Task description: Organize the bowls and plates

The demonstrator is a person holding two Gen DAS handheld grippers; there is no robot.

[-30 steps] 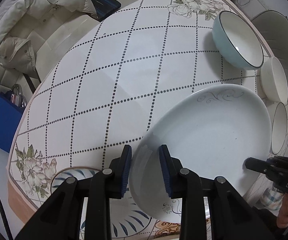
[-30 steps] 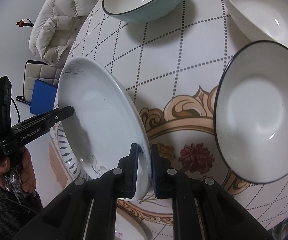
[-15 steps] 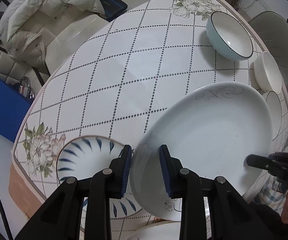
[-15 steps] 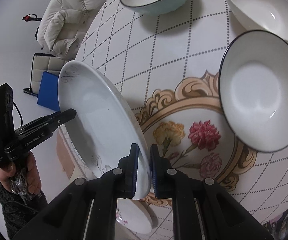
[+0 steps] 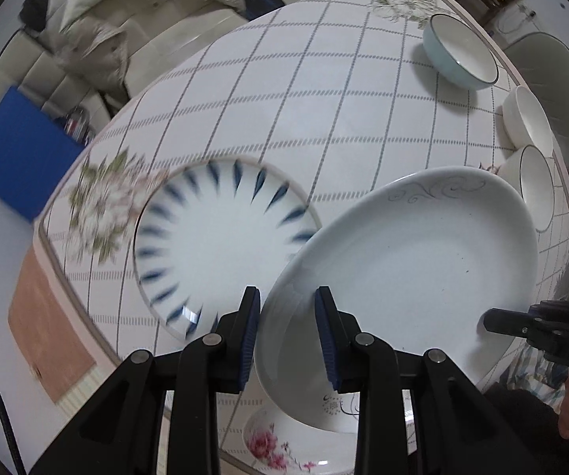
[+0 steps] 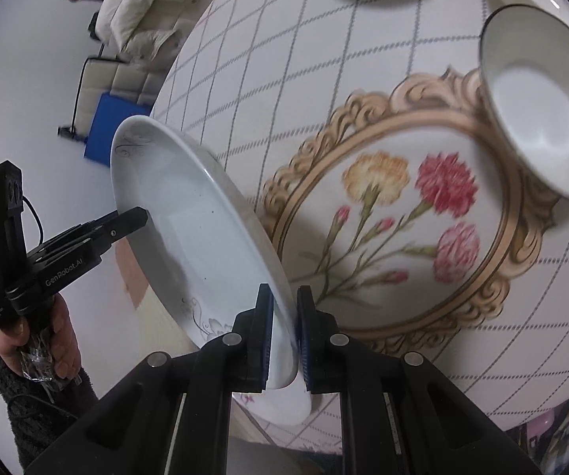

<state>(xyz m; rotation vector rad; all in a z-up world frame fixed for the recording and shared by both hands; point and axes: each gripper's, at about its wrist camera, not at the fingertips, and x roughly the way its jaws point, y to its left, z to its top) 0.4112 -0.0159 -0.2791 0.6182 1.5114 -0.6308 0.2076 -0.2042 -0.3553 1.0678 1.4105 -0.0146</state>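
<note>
A large white plate with grey scroll marks [image 5: 415, 269] is held in the air above the table by both grippers. My left gripper [image 5: 289, 336] is shut on its near rim. My right gripper [image 6: 284, 332] is shut on the opposite rim [image 6: 189, 229]. A white plate with blue streaks [image 5: 213, 245] lies on the table below and left of the held plate. A plate with pink flowers [image 5: 284, 447] lies at the table's near edge. A light blue bowl [image 5: 458, 51] and two white bowls [image 5: 526, 118] [image 5: 533, 186] stand at the right.
The table has a dotted diamond cloth [image 5: 304, 111] with a flower medallion [image 6: 403, 213]. A sofa with a white jacket [image 5: 98, 27] and a blue box [image 5: 19, 150] stand beyond the far edge. A grey chair [image 5: 557, 91] is at the right.
Both grippers have lifted the white plate higher and drawn it back toward the table's near edge. The blue-streaked plate and the pink-flower plate have come into fuller view below.
</note>
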